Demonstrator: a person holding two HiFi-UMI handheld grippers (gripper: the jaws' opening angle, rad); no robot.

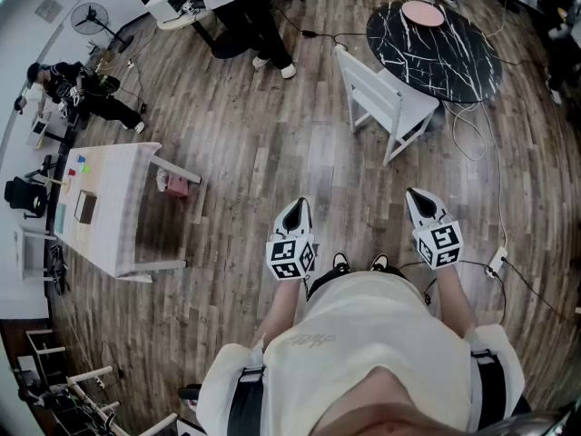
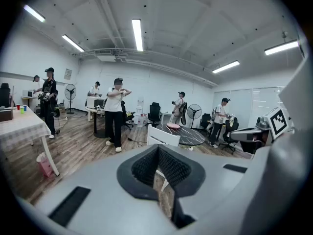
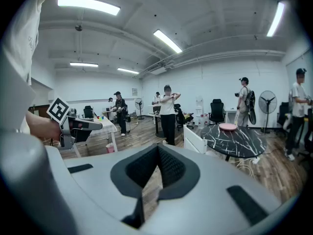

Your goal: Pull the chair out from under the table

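Observation:
A white wooden chair (image 1: 386,98) stands at the near left edge of a round black marble table (image 1: 434,48), seat towards it, back towards me. A pink plate (image 1: 423,13) lies on the tabletop. My left gripper (image 1: 295,211) and right gripper (image 1: 420,198) hover side by side above the wooden floor, well short of the chair, both shut with nothing between the jaws. The left gripper view looks past the left gripper (image 2: 159,176) to the chair (image 2: 164,136) and table (image 2: 190,136). Beyond the right gripper (image 3: 157,174), the right gripper view has the chair (image 3: 194,140) and table (image 3: 235,140).
A white-clothed table (image 1: 109,207) with a pink bin (image 1: 174,185) beside it stands at the left. Cables (image 1: 481,134) and a power strip (image 1: 496,263) lie on the floor right of the chair. Several people (image 1: 247,12) stand at desks farther back.

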